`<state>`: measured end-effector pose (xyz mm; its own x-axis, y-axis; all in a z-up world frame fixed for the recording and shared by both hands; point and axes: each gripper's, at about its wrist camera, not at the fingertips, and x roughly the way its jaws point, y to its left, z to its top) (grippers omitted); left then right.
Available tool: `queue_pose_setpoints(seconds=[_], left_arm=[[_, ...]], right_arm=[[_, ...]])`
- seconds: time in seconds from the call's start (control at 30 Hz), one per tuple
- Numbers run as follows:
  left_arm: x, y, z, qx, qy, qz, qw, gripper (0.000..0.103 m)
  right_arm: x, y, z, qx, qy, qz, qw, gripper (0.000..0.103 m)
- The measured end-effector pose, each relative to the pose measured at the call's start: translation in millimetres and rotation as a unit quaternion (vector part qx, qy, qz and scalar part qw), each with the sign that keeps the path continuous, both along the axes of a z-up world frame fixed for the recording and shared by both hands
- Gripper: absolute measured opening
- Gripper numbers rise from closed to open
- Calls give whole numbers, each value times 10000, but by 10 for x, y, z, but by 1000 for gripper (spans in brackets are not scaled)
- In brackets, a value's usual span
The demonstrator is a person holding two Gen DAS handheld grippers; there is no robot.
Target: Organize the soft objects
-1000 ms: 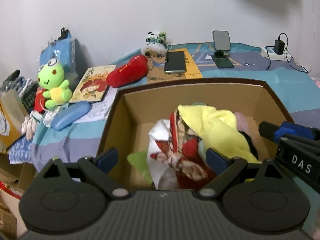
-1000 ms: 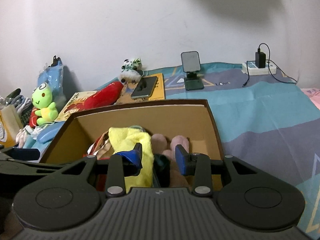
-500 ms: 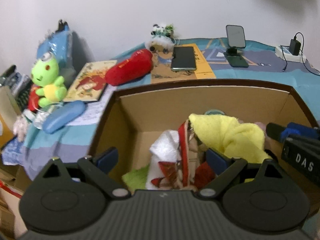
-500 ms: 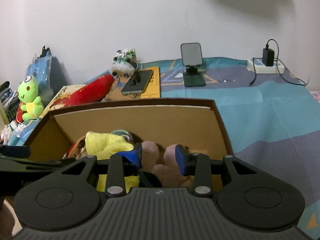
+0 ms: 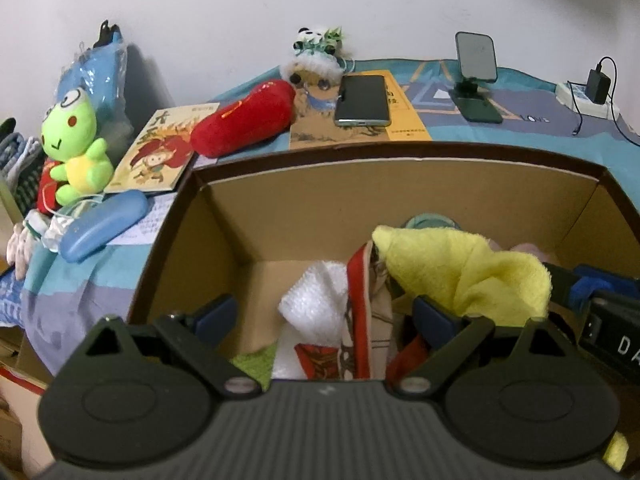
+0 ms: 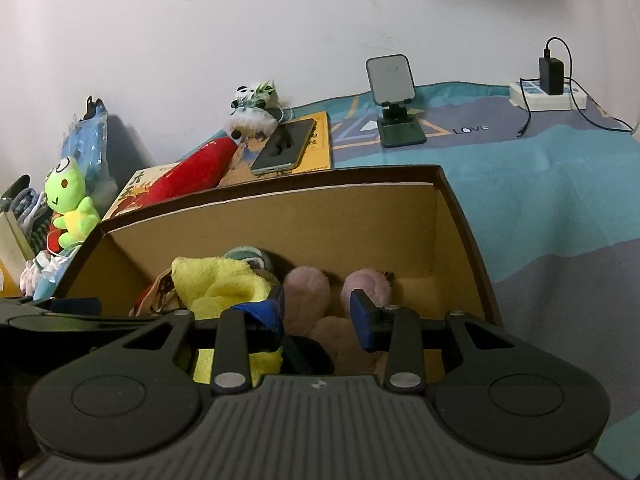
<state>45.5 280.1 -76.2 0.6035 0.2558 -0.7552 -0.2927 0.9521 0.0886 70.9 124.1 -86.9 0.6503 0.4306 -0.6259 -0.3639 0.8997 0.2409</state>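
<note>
- Since a second before: both grippers drawn lower and nearer the cardboard box (image 5: 280, 208), far wall risen in both views, cloth pile grown larger in frame; pile itself unmoved.
- Sat on the blue patterned bedspread (image 6: 560, 208), near its front edge; far rim just short of the orange book and phone (image 5: 363, 100), walls stiff and tall. Left half of the floor bare, right half filled.
- Heaped in the right half: yellow towel (image 5: 460, 268) on top, red-and-white printed cloth (image 5: 360, 320) beneath, white fabric (image 5: 316, 304) beside it, green scrap at the near wall. Pink plush (image 6: 308, 292) against the right side, under and beside the towel.
- Judged light, limp, non-slippery and unbreakable; likely to drape and drag neighbours when lifted. Best taken at a bunched fold near the towel's raised peak, not a loose edge.
- Left gripper (image 5: 324, 316) spread wide, empty, over the near wall, its right finger close by the towel.
- Right gripper (image 6: 318, 312) partly spread, holding nothing, fingers straddling the plush; left finger touching or just beside the towel, cannot tell which.
- Left outside, near the bedspread's left edge: red plush (image 5: 244, 118), frog plush (image 5: 74, 140).
- Room: open above the box; tight between grippers, near wall close below.
</note>
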Motion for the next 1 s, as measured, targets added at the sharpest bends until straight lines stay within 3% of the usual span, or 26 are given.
queue_pose_setpoints(seconds=[1.0], left_arm=[[79, 24, -30, 12, -38, -148, 9999, 93]], right_arm=[[66, 30, -39, 18, -18, 264, 9996, 19]])
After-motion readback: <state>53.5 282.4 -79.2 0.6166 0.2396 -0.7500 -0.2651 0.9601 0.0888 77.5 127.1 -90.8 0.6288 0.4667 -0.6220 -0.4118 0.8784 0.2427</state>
